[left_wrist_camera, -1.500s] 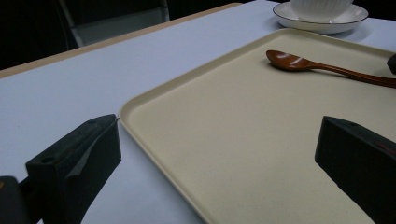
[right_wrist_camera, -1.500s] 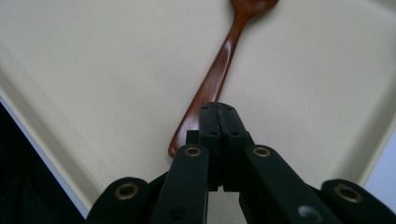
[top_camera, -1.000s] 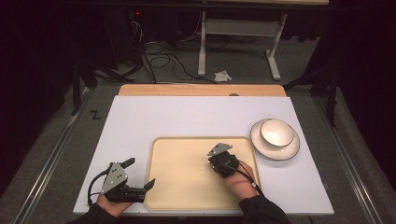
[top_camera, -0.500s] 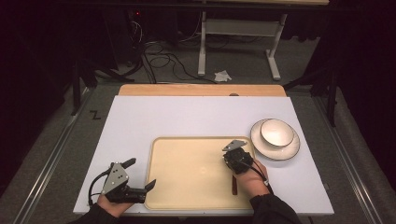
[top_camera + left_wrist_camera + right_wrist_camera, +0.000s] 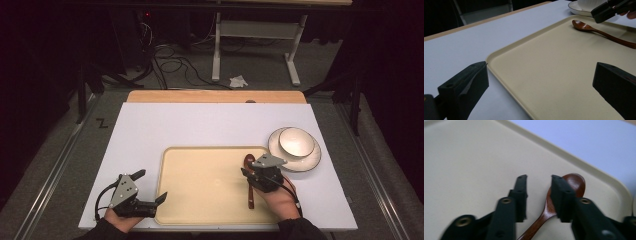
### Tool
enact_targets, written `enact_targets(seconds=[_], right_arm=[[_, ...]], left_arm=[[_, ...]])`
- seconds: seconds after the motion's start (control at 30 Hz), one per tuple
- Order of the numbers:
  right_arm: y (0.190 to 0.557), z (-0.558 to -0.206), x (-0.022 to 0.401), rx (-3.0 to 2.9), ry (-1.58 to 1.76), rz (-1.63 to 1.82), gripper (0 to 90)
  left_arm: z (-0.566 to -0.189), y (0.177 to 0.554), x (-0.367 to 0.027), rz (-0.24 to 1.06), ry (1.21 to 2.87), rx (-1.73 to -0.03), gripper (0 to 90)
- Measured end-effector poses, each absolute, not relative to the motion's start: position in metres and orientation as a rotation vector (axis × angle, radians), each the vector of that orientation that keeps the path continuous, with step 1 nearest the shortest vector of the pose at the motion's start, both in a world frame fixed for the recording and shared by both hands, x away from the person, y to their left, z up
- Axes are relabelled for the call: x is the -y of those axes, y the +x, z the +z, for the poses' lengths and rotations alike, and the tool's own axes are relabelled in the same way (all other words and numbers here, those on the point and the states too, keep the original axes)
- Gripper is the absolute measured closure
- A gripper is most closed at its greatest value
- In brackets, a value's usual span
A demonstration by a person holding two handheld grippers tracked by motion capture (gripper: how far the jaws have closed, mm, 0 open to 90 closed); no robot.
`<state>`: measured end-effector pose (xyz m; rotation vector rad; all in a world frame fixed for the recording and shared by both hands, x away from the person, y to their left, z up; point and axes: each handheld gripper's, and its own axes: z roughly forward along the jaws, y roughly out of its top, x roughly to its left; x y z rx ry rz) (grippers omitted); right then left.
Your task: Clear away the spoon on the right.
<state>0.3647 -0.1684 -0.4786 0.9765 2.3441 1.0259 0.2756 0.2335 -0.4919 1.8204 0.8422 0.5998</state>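
While the right tool (image 5: 255,171) hangs over the spoon (image 5: 250,186) with its jaws parted and nothing between them, one jaw lies across the spoon's neck in the right gripper view. That spoon rests on the tray (image 5: 200,185), near its right edge, bowl pointing away from the person, just beside the plate (image 5: 309,159) that carries a bowl (image 5: 296,141) on the bench (image 5: 200,125). At the tray's near left corner the left tool (image 5: 157,199) is released, jaws wide, one over the bench and one over the tray.

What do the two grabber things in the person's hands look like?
Each is black with two chunky, blocky jaws. The left gripper and the right gripper both carry a grey three-cornered plate on top, and a thin black cable trails from each. Small round brass-coloured rivets dot the jaw arms. The person wears dark sleeves.
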Motion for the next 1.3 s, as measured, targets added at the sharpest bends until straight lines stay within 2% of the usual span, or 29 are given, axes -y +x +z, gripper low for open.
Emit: enact_targets(seconds=[0.23, 0.37, 0.9, 1.3], right_arm=[[0.345, -0.475, 0.19, -2.233, 0.986, 1.246, 16.9], [0.338, -0.47, 0.202, -2.186, 1.022, 1.28, 1.8], [0.291, -0.473, 0.267, -2.039, 1.029, 1.289, 0.9], [0.294, -0.476, 0.268, -2.026, 1.079, 1.3, 1.1]], left_arm=[[-0.493, 0.276, -0.231, 0.599, 1.824, -0.846, 0.7], [-0.493, 0.276, -0.232, 0.606, 1.816, -0.856, 0.3], [-0.494, 0.277, -0.23, 0.598, 1.823, -0.851, 0.2], [-0.493, 0.277, -0.231, 0.6, 1.82, -0.847, 0.2]])
